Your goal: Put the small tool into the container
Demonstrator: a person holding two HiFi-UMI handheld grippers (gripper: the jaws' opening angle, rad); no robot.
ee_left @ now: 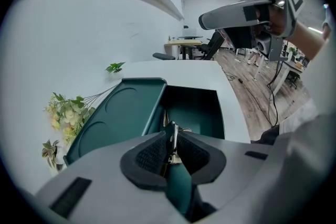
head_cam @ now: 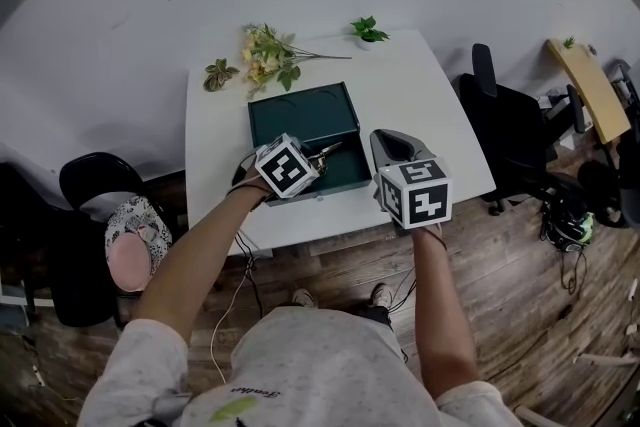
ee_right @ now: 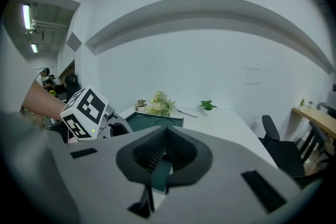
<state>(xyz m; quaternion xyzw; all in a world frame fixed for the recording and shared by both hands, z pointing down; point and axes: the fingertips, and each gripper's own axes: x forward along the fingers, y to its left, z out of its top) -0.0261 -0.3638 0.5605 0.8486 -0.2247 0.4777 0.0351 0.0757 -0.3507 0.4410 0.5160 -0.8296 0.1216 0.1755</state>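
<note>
Green container [head_cam: 300,120] sits open near the table's [head_cam: 430,105] front edge, left of centre. Along the back edge, left to right: small leafy plant [head_cam: 218,73], flower bunch [head_cam: 265,55], potted plant [head_cam: 368,30].

Left gripper [head_cam: 308,160] hangs over the container's front-left part. Only its own view settles the grip: jaws barely apart, pads against the small tool [ee_left: 172,139]. The tool is metal and sits above the open compartment, not yet down in it. Same view shows round recesses in the lid [ee_left: 123,113]; head view doesn't.

Right gripper [ee_right: 167,134] is just right of the container, by the front edge. Its own view shows pads together, nothing between. That view alone catches a green light [ee_right: 93,130] on the left marker cube [ee_right: 84,113].

Cubes carry square black-and-white patterns. Shirt print [head_cam: 255,393] is too small to read.
</note>
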